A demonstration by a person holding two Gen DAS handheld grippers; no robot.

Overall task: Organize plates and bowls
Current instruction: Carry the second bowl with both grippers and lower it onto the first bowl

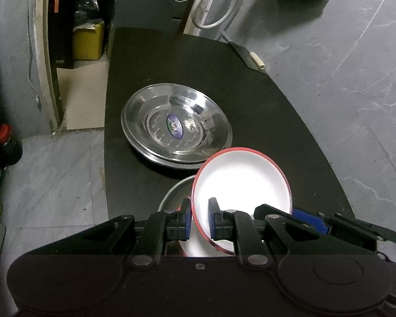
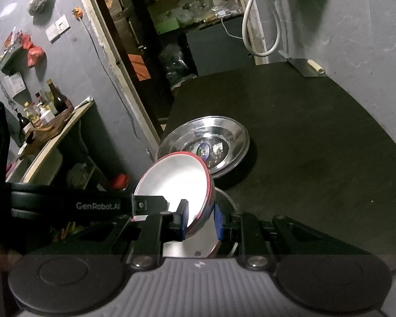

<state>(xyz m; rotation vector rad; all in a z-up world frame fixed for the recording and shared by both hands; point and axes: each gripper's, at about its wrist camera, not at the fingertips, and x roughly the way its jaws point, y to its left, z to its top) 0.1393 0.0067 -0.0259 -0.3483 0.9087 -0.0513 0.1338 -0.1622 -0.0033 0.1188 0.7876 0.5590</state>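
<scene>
Steel bowl (image 1: 175, 125) on the dark tabletop (image 1: 264, 111), nested in another steel dish, holding nothing but a blue oval sticker (image 1: 174, 126). Red-rimmed white bowl (image 1: 240, 182) tilted just in front of it, above a pale plate (image 1: 171, 192) near the tabletop's front edge, nothing inside. Left claw (image 1: 200, 218) nearly closed, pads pinching the red rim on one side. Right claw (image 2: 200, 220) likewise nearly closed, clamped on the opposite rim of the same bowl.
</scene>
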